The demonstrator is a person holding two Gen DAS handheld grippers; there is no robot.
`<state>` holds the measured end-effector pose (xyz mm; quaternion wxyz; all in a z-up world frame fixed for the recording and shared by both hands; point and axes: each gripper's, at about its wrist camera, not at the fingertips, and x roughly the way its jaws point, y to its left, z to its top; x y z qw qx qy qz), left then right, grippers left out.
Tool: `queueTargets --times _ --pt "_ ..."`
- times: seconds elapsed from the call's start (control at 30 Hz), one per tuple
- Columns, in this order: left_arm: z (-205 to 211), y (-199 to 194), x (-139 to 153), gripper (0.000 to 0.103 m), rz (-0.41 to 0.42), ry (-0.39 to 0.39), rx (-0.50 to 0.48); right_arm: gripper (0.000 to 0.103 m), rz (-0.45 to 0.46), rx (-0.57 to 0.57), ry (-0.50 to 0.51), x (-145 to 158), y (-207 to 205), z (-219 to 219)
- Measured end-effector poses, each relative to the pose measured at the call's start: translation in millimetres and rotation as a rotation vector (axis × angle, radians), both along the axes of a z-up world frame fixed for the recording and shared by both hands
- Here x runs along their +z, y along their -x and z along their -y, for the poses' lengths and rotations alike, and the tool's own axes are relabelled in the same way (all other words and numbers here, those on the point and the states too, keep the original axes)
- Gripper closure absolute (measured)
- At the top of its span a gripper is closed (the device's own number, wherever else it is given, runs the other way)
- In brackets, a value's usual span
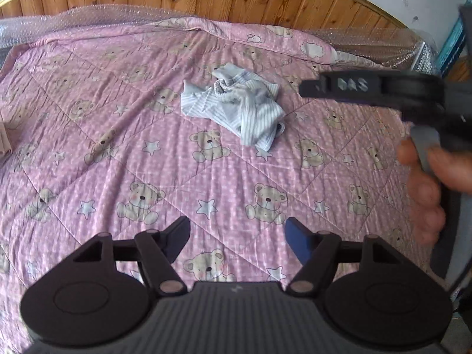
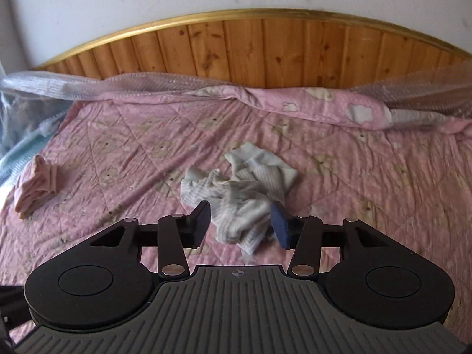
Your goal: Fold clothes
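A crumpled garment with pale blue and white stripes (image 1: 233,103) lies in a heap near the middle of the pink teddy-bear quilt (image 1: 118,153). My left gripper (image 1: 237,234) is open and empty over bare quilt, well short of the heap. In the right wrist view the same garment (image 2: 242,188) sits just beyond and partly between the spread fingers of my right gripper (image 2: 240,222), which is open and not closed on it. From the left wrist view, the right tool's black body (image 1: 368,87) shows blurred at the right, held by a hand (image 1: 424,183).
A folded pink garment (image 2: 35,187) rests near the quilt's left edge. A wooden headboard (image 2: 265,50) stands behind the bed, with bubble wrap (image 2: 88,88) along the top of the quilt. A white wall rises above it.
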<state>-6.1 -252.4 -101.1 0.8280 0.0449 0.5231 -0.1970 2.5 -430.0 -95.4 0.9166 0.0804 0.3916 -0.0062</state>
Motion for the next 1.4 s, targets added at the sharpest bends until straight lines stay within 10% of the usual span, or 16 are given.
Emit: queueTargets --times 0.6,0.9,1.13,1.2,1.27,1.4 --pt "33 -3 -4 0.025 0.028 -0.014 -0.087 0.026 -0.064 -0.218 -0.008 -14 126 51" --pt "5 -63 -42 0.022 -0.045 0.138 0.151 0.019 -0.157 -0.3 0.003 -35 162 63" --pt "16 -132 -79 0.022 -0.093 0.149 0.281 0.017 -0.141 -0.222 -0.017 -48 110 79" --pt "31 -148 -89 0.028 -0.096 0.119 0.286 0.017 -0.154 -0.204 -0.036 -57 96 87" --pt "42 -157 -99 0.072 -0.112 0.13 0.27 0.017 -0.171 -0.189 -0.051 -66 83 96" --pt "50 -134 -93 0.084 -0.064 0.198 0.211 0.017 -0.138 -0.168 -0.102 -79 54 118"
